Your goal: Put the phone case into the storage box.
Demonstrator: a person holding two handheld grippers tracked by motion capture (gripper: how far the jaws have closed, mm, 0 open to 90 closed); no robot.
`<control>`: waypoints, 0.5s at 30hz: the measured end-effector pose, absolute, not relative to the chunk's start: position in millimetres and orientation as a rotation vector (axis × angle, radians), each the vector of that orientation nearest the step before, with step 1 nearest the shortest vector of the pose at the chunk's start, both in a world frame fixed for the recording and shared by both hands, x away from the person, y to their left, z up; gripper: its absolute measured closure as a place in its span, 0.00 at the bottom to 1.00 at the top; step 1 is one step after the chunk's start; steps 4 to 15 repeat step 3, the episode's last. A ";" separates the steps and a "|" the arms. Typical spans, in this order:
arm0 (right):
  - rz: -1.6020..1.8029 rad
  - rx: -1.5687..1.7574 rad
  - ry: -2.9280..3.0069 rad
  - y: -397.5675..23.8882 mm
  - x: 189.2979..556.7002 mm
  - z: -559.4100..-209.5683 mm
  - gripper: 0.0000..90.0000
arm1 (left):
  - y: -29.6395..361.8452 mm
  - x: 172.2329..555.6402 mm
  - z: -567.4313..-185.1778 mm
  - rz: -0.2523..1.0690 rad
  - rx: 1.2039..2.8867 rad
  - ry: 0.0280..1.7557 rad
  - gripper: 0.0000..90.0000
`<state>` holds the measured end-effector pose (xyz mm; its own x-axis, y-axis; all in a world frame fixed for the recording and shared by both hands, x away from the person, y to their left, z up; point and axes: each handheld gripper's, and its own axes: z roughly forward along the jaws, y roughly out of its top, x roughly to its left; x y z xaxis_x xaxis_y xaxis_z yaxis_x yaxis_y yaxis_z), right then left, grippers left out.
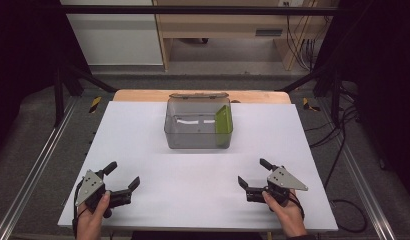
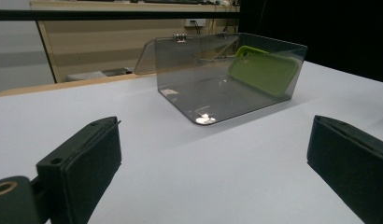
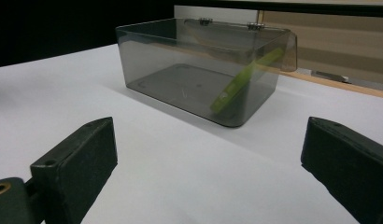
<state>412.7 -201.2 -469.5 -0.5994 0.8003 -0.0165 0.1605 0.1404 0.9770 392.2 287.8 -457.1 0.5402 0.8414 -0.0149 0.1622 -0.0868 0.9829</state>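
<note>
A smoky clear plastic box (image 1: 190, 136) (image 2: 199, 100) (image 3: 180, 88) with its hinged lid swung back stands at the middle of the white table (image 1: 143, 145). Inside it a flat green phone case (image 1: 223, 125) (image 2: 263, 71) (image 3: 238, 81) leans on edge against the right wall. My left gripper (image 1: 124, 175) (image 2: 213, 163) rests near the front left edge, open, nothing between its jaws. My right gripper (image 1: 253, 172) (image 3: 210, 163) rests near the front right edge, also open and empty. Both point toward the box from well short of it.
The white surface (image 2: 227, 186) lies on a wooden tabletop whose back edge (image 1: 143, 94) shows behind the box. Metal frame rails (image 1: 38, 160) run along both sides. A wooden desk (image 1: 218, 25) and cables (image 1: 343, 125) stand beyond the table.
</note>
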 end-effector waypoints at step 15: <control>1.471 0.928 1.873 -201.4 414.5 -470.2 0.04 | 286.8 391.7 -457.7 0.705 1.587 0.882 0.03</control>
